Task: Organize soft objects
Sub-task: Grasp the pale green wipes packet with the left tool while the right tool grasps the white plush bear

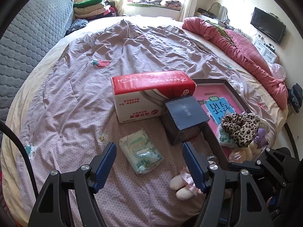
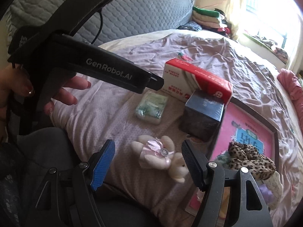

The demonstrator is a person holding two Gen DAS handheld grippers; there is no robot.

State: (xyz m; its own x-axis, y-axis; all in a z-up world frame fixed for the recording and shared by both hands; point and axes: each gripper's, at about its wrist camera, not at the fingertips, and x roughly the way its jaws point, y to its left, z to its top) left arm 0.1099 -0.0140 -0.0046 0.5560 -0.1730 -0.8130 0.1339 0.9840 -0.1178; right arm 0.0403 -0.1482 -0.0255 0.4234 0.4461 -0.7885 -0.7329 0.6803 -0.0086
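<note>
Several soft things lie on the wrinkled lilac quilt (image 1: 132, 53) of the bed. One cream plush toy with a pink ribbon bow (image 2: 162, 157) rests on the quilt between the spread blue pads of the right gripper (image 2: 148, 165), touched by neither; in the left wrist view it sits at five o'clock. One pale green plastic-wrapped soft pack (image 1: 141, 152) lies just ahead of the left gripper (image 1: 149, 167), whose jaws also stand wide apart with nothing pinched. Beyond the pack, toward twelve o'clock, stands a red-and-white cardboard carton (image 1: 151, 94), with a dark blue glossy box (image 1: 184, 118) touching it. At three o'clock a shallow dark-rimmed tray with a pink printed floor (image 1: 235, 91) holds a leopard-print fabric scrunchie (image 1: 240, 128) atop other small soft items.
</note>
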